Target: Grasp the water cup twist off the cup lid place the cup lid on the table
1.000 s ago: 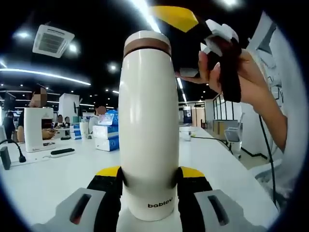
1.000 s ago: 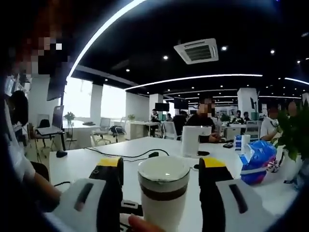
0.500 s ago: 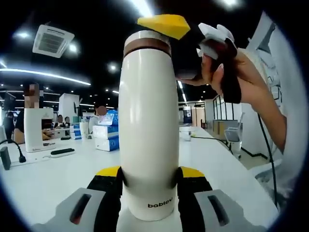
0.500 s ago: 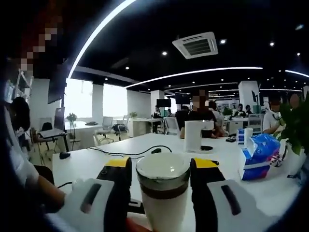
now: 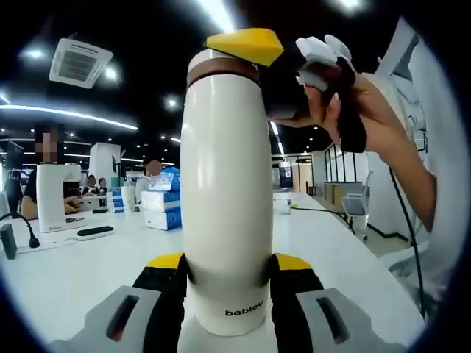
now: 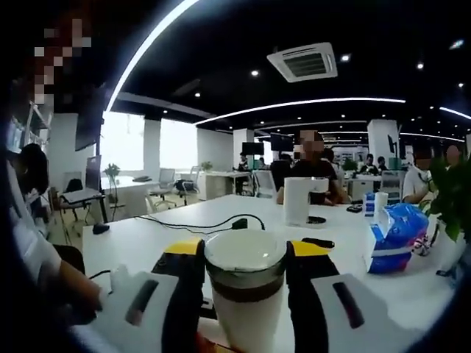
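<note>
Left gripper (image 5: 226,276) pinches the water cup (image 5: 225,198); right gripper (image 6: 243,257) fingers have closed in, seemingly clamping the cup lid (image 6: 245,259), ready to twist.

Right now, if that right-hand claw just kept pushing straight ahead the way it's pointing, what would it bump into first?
The right gripper would meet the cream water cup's lid with the brown band at once: the lid already sits between its yellow-tipped jaws, apparently touching them. Beyond it lies the white table, though depth is hard to judge.
</note>
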